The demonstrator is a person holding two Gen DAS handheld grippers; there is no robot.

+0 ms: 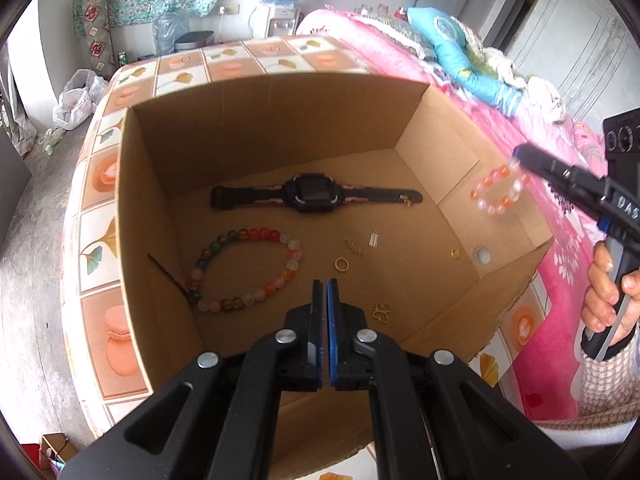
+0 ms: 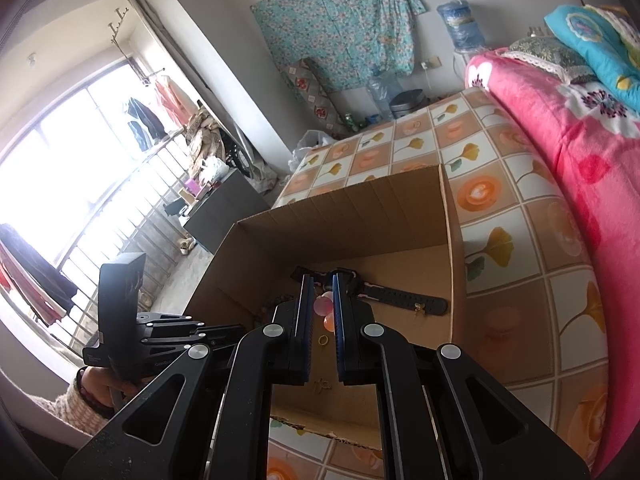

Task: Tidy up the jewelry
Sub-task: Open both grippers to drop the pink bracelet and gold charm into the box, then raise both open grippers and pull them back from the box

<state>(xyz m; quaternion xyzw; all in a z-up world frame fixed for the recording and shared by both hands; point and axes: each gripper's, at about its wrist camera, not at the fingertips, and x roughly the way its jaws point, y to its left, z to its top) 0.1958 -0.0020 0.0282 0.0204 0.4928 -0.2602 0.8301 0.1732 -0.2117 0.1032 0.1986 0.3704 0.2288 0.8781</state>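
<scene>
Bright barred window (image 2: 60, 168); grey floor (image 1: 28, 264); floral cloth (image 2: 340, 28) on white wall; pink bedding (image 2: 560, 140)

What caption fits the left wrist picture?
Shut left gripper over a cardboard box of jewelry; right gripper dangles a bead bracelet.

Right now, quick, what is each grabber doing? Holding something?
Left gripper: fingers shut, holding nothing, over the cardboard box.
Right gripper: fingers closed on the pink and orange bead bracelet.
</scene>
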